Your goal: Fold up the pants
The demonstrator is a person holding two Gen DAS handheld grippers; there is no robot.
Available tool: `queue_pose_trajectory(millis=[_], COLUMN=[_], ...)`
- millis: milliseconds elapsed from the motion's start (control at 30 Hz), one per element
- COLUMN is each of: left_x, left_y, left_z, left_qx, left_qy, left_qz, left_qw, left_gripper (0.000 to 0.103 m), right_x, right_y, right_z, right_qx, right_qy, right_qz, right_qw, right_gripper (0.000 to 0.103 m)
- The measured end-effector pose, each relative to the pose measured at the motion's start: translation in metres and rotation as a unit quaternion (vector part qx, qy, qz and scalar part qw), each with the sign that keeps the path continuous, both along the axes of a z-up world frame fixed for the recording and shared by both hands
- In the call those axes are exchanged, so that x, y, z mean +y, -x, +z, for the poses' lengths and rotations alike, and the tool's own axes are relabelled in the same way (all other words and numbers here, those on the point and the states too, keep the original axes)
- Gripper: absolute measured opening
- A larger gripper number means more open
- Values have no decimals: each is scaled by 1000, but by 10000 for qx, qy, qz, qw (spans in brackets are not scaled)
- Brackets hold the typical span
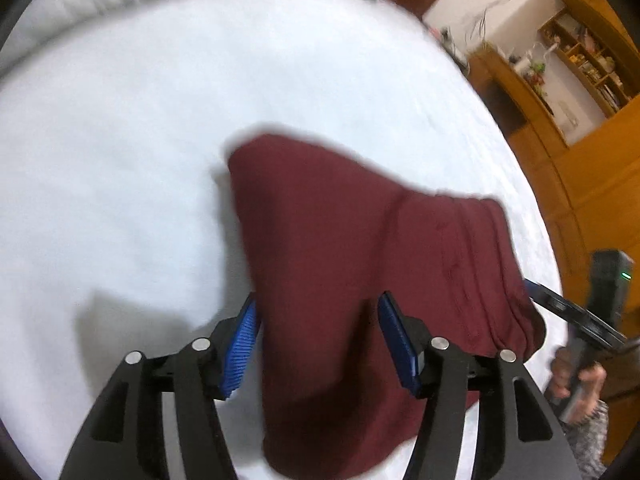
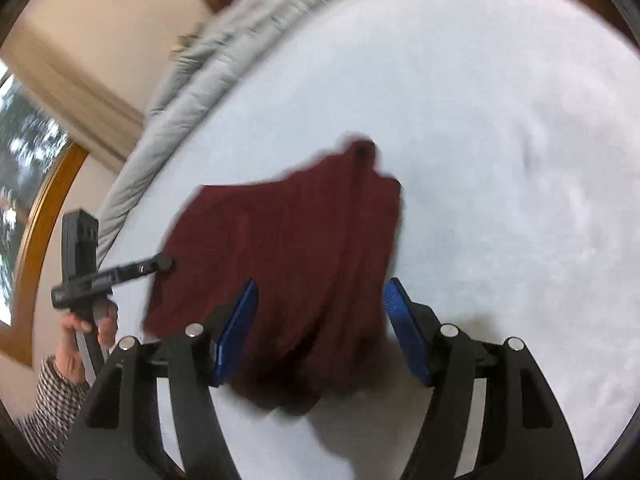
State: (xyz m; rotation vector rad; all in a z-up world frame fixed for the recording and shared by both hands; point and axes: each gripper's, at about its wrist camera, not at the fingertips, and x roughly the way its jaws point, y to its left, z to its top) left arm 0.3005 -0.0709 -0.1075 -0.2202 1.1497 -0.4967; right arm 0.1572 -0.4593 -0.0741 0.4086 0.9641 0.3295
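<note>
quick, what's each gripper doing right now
left gripper: open, blue pads either side of the maroon pants, not clamping them.
right gripper: open, pants between its pads, not clamping.

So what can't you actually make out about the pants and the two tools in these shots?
- Pants: left wrist view, near end runs off the bottom edge; blur hides seams.
- Fold layers: right wrist view, motion blur smears the pants.
- Left tool: pads stand apart, but cloth lies across the gap; contact unclear.
- Right tool: same.
- Shelf items: too small and blurred.
</note>
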Motion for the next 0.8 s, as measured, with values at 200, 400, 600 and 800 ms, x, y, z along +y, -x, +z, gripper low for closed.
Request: queue_pose_trajectory(millis=[200,400,600,800], left_x=[-21,-43,-52,-50], left_y=[55,52,44,52], left_z=[43,9,-10,-16], left_qx=[-654,-285,-153,-264], left_qy=[580,368,383,283], left_qz=[-325,-430,-456,-497], left_qw=[9956,9980,9981,9980], left_gripper=[71,71,71,71], right_x=[42,44,36,42], right_y=[35,25,31,34], right_z=[32,-3,-29,-41], right_qx=[-524,-87,192,187], right_qy=[-462,-459,-579,-437], right_qz=[702,567,442,456], right_qw=[9951,9973,9972,9978], right_gripper=[67,64,61,59])
